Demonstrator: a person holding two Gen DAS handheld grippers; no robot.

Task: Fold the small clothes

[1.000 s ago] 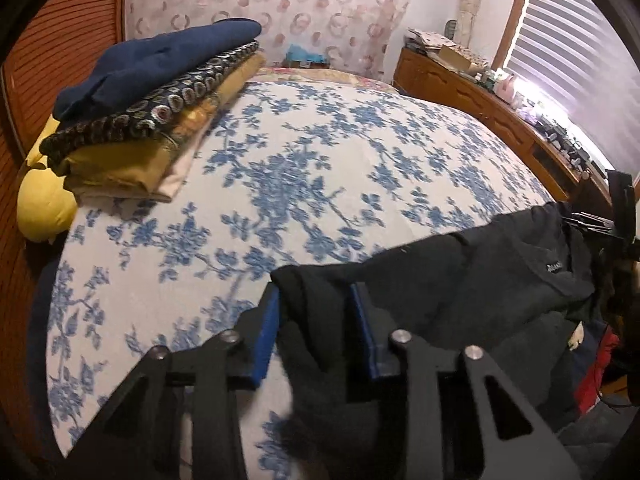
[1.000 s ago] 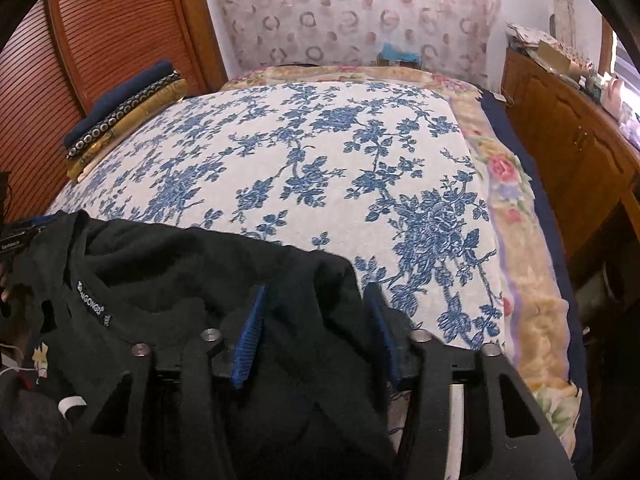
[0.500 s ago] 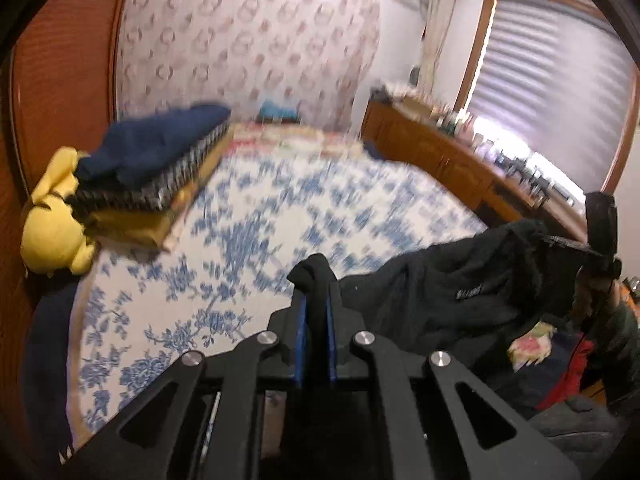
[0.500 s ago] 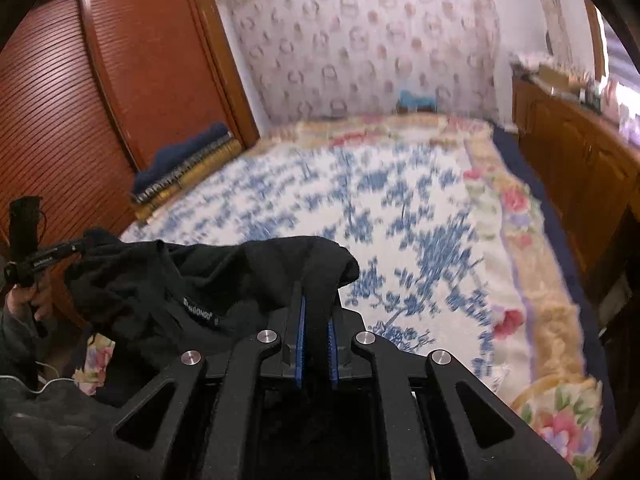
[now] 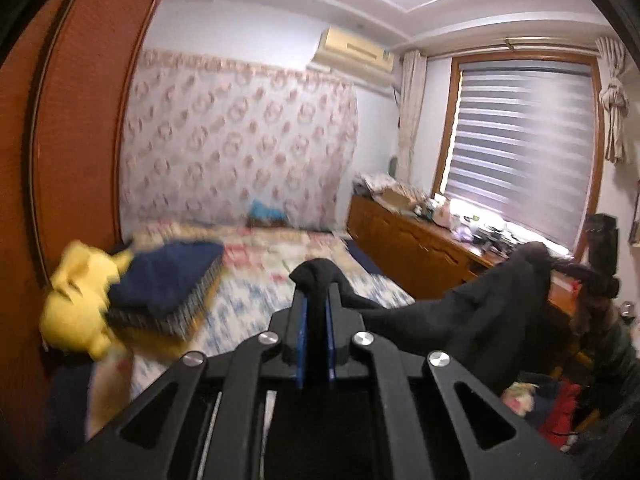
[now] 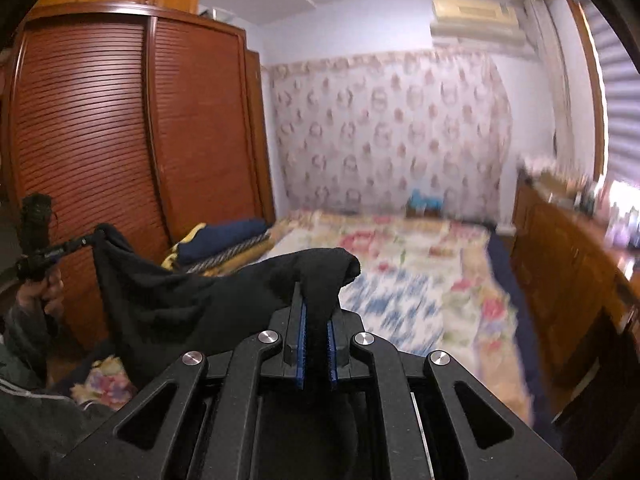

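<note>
Fabric hung between my hands: the left gripper [image 5: 315, 300] and right gripper [image 6: 316, 300] each pinched a corner of the black garment [image 5: 460, 316], held above the bed [image 6: 400, 280], probably so it would drape flat.

Folded stack [image 5: 166, 284] on bed [image 5: 256, 300] left; dresser [image 5: 416, 248] right.

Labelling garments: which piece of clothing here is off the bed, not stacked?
The black garment, hanging in the air between the left gripper and right gripper, both shut on it. The navy top piece and the others lie folded in the stack on the bed.
</note>
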